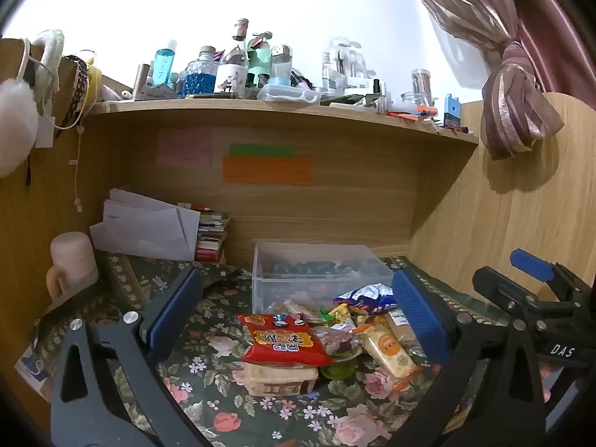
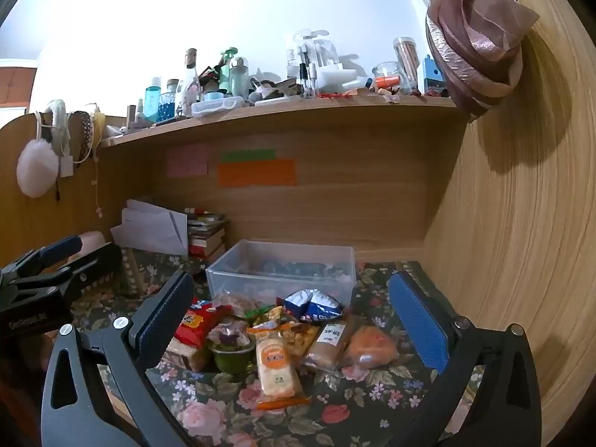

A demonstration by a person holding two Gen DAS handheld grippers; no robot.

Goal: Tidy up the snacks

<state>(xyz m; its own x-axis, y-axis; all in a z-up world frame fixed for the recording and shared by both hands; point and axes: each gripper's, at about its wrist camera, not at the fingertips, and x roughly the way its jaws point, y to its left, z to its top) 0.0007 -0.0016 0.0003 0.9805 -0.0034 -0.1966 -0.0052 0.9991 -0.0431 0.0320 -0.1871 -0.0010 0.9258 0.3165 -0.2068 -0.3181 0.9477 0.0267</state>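
Left wrist view shows the left gripper [image 1: 294,313] spread wide and holding nothing, with the snacks [image 1: 320,335] piled between its fingers, ready for picking. Right gripper [image 2: 290,320] is equally wide and empty. At 12 o'clock behind the pile waits a clear plastic box [image 2: 279,272], probably their destination.

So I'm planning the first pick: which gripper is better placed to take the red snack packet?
Left, probably. The red snack packet lies centred between the open left gripper fingers; for the right gripper it hugs one finger.
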